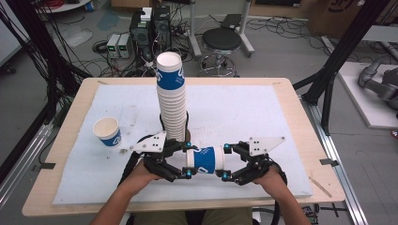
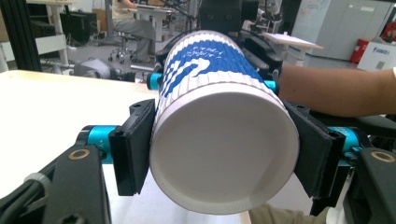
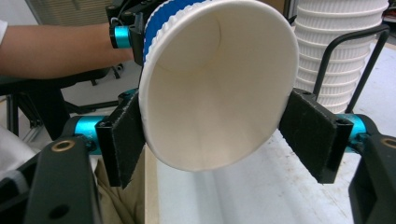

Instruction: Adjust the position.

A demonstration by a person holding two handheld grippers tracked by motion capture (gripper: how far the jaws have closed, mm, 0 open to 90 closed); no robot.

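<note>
Now both the left hand-held gripper (image 1: 184, 161) and right hand-held gripper (image 1: 224, 162) clamp one paper cup (image 1: 204, 159); one cup (image 1: 107, 131) already stands apart, the tall stack (image 1: 171, 99) remains.

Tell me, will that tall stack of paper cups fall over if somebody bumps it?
Probably, yes. The stack of cups is tall and narrow and already leans a little, so a nudge near the top could tip it. A black wire stand at its base may steady only the bottom. Paper cups look light, so they would likely scatter and roll.
</note>
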